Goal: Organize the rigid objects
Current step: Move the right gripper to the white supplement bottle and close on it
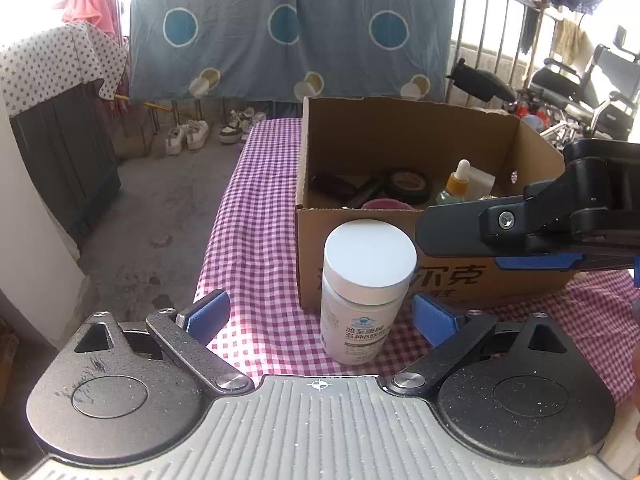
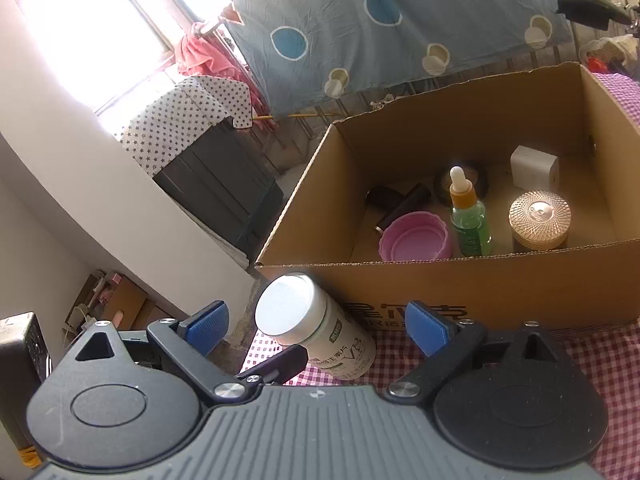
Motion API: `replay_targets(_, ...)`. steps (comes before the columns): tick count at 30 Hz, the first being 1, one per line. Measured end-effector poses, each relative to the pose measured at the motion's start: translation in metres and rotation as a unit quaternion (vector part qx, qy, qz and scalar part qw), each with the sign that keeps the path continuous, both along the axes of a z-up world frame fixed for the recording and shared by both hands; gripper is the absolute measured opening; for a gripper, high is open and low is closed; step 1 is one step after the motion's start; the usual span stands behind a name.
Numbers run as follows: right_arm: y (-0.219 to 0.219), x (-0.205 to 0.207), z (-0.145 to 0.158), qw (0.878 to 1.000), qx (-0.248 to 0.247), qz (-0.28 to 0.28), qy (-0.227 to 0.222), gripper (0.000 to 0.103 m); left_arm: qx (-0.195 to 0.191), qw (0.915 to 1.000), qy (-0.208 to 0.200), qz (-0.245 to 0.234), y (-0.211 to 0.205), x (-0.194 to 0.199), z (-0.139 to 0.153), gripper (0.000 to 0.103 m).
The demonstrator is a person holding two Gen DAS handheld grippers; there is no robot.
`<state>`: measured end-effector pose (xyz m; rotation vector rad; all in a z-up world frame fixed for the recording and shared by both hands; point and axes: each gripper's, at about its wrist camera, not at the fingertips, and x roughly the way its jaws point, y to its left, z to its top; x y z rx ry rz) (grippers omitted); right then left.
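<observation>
The step in hand looks like picking up the white pill bottle so it can join the other things in the cardboard box. The bottle stands upright on the checked counter, just in front of the box's near wall.

The left tongs are spread wide and hold nothing; the bottle sits between their blue pads, closer to the right-hand one, apparently not yet touched. The right tongs are also wide open and empty, hanging above the bottle and the box's front edge.

Next, I'd judge, the left tongs need to close squarely on the bottle's body, then lift it clear over the wall without tipping it.

Inside the box already: a pink bowl, a green dropper bottle and a gold-lidded jar.
</observation>
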<state>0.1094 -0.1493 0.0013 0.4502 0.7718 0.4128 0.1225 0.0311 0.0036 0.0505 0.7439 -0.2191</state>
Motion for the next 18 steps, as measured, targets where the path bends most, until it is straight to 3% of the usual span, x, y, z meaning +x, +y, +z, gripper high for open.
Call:
replay_targets(12,0.006,0.029,-0.018,0.999,0.034,0.012,0.036,0.066,-0.035,0.9984,0.043,-0.009,-0.017,0.017,-0.014,0.056)
replay_targets(18,0.009,0.033,-0.022,0.997,0.053,0.033,0.054,0.048,-0.031,0.9985,0.045,0.0,-0.024,0.013,-0.011,0.054)
